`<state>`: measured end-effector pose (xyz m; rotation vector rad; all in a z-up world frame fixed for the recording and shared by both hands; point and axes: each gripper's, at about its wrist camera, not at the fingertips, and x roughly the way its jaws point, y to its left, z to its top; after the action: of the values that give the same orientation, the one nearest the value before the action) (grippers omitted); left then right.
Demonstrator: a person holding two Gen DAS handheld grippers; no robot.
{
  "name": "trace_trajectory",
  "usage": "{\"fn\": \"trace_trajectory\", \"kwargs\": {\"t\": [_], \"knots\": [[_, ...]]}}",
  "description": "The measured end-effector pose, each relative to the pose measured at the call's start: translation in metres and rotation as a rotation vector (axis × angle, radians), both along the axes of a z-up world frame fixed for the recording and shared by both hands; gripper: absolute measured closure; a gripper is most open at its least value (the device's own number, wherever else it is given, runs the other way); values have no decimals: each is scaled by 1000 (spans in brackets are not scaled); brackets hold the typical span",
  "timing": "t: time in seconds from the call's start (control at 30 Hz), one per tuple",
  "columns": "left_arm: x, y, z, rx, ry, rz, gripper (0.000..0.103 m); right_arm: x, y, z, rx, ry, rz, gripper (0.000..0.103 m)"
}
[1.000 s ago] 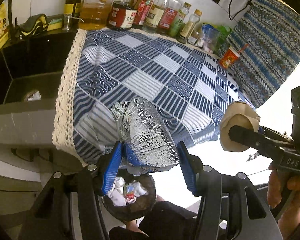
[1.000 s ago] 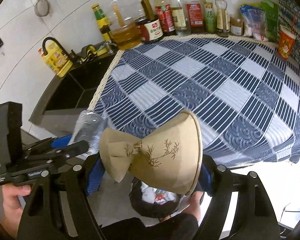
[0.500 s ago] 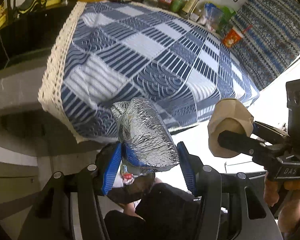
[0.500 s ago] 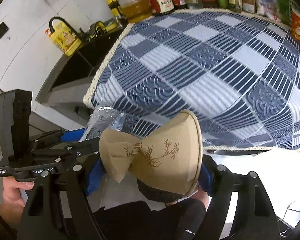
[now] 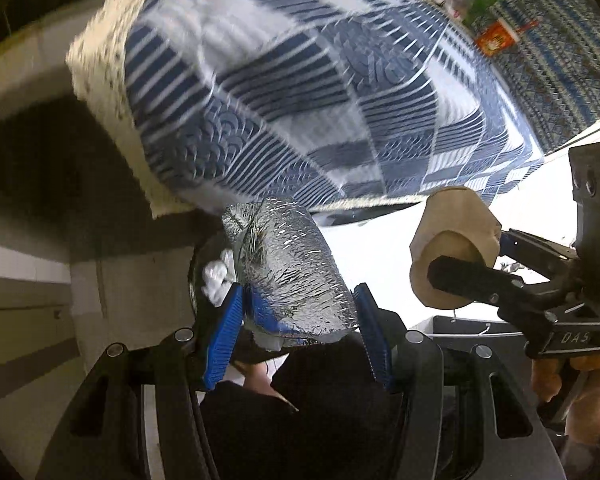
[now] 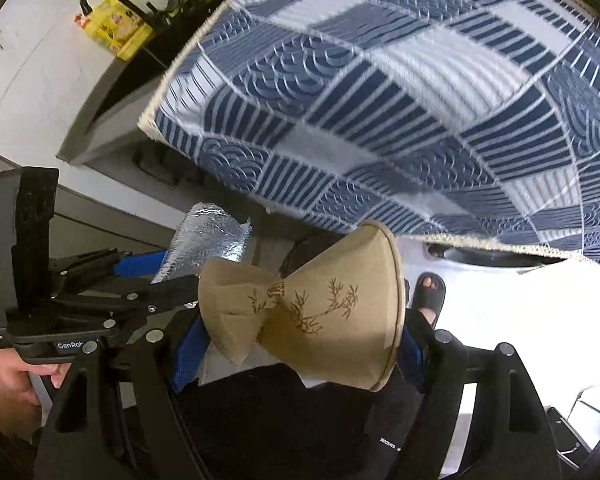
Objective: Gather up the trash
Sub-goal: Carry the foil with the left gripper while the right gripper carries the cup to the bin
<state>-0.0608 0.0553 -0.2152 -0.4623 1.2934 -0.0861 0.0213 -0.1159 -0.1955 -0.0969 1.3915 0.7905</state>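
My left gripper (image 5: pixel 298 312) is shut on a crumpled silver foil wrapper (image 5: pixel 288 276), held off the table's front edge. Below it a dark trash bin (image 5: pixel 204 276) with white paper scraps shows, mostly hidden by the wrapper. My right gripper (image 6: pixel 300 332) is shut on a crushed brown paper cup (image 6: pixel 312 304) with a bamboo print, pinched at its middle. The cup also shows in the left wrist view (image 5: pixel 452 252), to the right of the wrapper. The wrapper shows in the right wrist view (image 6: pixel 204 240), left of the cup.
The table with its blue and white checked cloth (image 5: pixel 300 80) fills the upper view; its front edge (image 6: pixel 440 236) hangs just above both grippers. A red cup (image 5: pixel 496 40) stands at the far right of the table. A dark sink counter (image 6: pixel 112 80) lies left. A sandalled foot (image 6: pixel 430 292) rests on the floor.
Both grippers have dropped down and back from above the tabletop to below its front edge, still holding the wrapper and the cup. The bin now sits behind the wrapper, at its left.
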Motion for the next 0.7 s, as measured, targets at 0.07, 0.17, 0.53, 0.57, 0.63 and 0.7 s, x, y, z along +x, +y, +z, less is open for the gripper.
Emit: {"fn": "trace_trajectory", "kwargs": {"t": [0.07, 0.17, 0.53, 0.57, 0.63, 0.7], "knots": [[-3, 1, -10, -5, 25, 7, 49, 0, -1, -10, -10, 30, -5, 26], [-6, 1, -24, -10, 62, 9, 49, 1, 0, -22, -33, 54, -15, 26], [-11, -1, -61, -37, 153, 16, 49, 8, 7, -49, -51, 150, -63, 26], [-11, -1, -63, -39, 159, 18, 49, 9, 7, -51, -50, 159, -70, 26], [-12, -2, -68, -42, 168, 18, 49, 11, 7, -54, -44, 178, -81, 26], [-12, -3, -71, -46, 177, 19, 49, 13, 8, -56, -43, 191, -89, 26]]}}
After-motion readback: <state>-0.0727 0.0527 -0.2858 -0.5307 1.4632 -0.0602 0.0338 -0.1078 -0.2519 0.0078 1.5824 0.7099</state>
